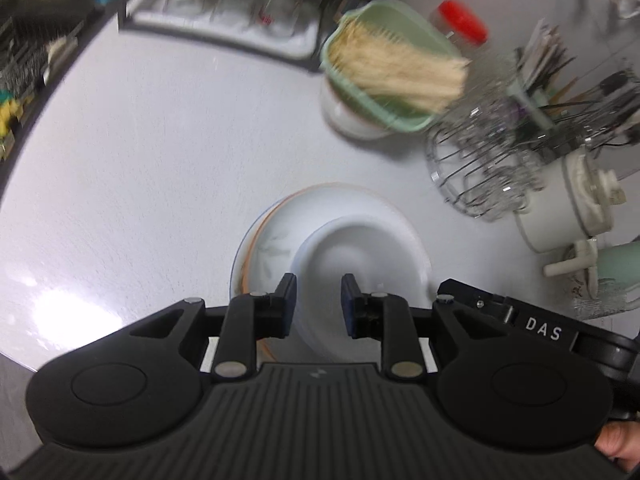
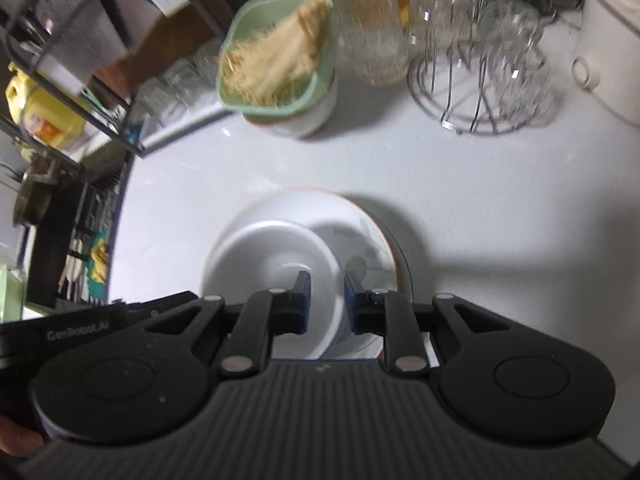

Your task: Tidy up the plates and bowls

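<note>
A plain white bowl (image 1: 360, 256) sits inside a larger white plate with an orange rim (image 1: 260, 248) on the white counter. My left gripper (image 1: 319, 304) hovers over the bowl's near rim, jaws apart, holding nothing. In the right wrist view the same white bowl (image 2: 272, 256) lies on the left part of the plate (image 2: 368, 240). My right gripper (image 2: 327, 300) is over the bowl's right rim, jaws apart and empty. A second white bowl (image 1: 348, 120) stands farther back under a green basket.
A green basket of pale sticks (image 1: 384, 68) rests on the far bowl. A wire glass rack (image 1: 480, 160) with glasses stands right, beside a white pot (image 1: 572, 208). A dark shelf with glasses (image 1: 232, 12) lines the back. The counter edge (image 1: 48, 92) curves on the left.
</note>
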`<control>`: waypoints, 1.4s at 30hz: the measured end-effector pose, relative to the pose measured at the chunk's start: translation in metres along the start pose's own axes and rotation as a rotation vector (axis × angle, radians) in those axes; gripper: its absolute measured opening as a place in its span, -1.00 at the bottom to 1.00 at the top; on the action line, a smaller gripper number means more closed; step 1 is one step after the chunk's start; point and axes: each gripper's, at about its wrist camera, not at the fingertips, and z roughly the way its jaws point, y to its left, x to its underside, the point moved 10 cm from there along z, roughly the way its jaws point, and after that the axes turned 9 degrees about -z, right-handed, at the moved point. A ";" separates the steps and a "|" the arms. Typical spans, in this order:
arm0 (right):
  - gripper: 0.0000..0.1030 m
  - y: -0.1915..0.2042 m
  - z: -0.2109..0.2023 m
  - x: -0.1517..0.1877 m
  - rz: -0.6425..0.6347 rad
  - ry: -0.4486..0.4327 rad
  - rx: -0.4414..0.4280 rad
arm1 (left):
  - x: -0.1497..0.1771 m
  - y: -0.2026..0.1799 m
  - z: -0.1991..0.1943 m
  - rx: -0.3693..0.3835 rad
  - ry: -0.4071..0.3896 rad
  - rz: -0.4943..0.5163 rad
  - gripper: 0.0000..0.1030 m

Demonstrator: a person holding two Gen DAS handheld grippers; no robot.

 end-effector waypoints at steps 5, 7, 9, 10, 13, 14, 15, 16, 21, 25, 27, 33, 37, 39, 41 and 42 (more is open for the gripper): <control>-0.57 0.010 -0.041 -0.012 0.008 -0.076 -0.021 | -0.004 -0.020 -0.050 0.007 -0.083 0.068 -0.36; -0.57 0.016 -0.059 -0.015 -0.003 -0.118 -0.025 | -0.002 -0.028 -0.068 0.033 -0.112 0.093 -0.27; -0.57 0.020 -0.074 -0.017 -0.009 -0.153 -0.027 | 0.002 -0.034 -0.081 0.033 -0.150 0.143 -0.06; -0.57 0.022 -0.080 -0.017 -0.012 -0.167 -0.025 | 0.004 -0.036 -0.087 0.030 -0.164 0.153 0.03; -0.57 0.028 -0.096 -0.017 -0.025 -0.204 -0.022 | 0.011 -0.037 -0.102 0.070 -0.196 0.168 0.24; -0.57 0.030 -0.101 -0.016 -0.025 -0.219 -0.020 | 0.012 -0.037 -0.107 0.079 -0.214 0.177 0.33; -0.57 0.032 -0.106 -0.015 -0.026 -0.235 -0.018 | 0.013 -0.037 -0.112 0.081 -0.233 0.188 0.36; -0.57 0.033 -0.110 -0.013 -0.032 -0.249 -0.013 | 0.014 -0.036 -0.116 0.075 -0.250 0.195 0.40; 0.05 0.036 -0.125 0.005 -0.047 -0.305 -0.006 | 0.020 -0.021 -0.136 0.051 -0.325 0.214 0.82; 0.51 0.032 -0.133 0.021 -0.060 -0.355 0.014 | 0.033 -0.008 -0.138 -0.008 -0.332 0.224 0.86; 0.51 0.029 -0.136 0.029 -0.055 -0.354 -0.001 | 0.044 -0.006 -0.140 -0.012 -0.336 0.224 0.87; 0.63 0.016 -0.162 0.045 -0.144 -0.397 0.032 | 0.074 -0.010 -0.164 -0.036 -0.382 0.198 0.87; 0.69 0.008 -0.173 0.060 -0.198 -0.401 0.038 | 0.098 -0.012 -0.176 -0.048 -0.405 0.170 0.88; 0.71 0.006 -0.178 0.070 -0.238 -0.400 0.054 | 0.112 -0.013 -0.177 -0.052 -0.392 0.151 0.88; 0.71 0.004 -0.185 0.079 -0.248 -0.409 0.044 | 0.125 -0.015 -0.182 -0.057 -0.405 0.148 0.90; 0.71 0.002 -0.188 0.082 -0.245 -0.413 0.041 | 0.132 -0.017 -0.185 -0.066 -0.412 0.153 0.91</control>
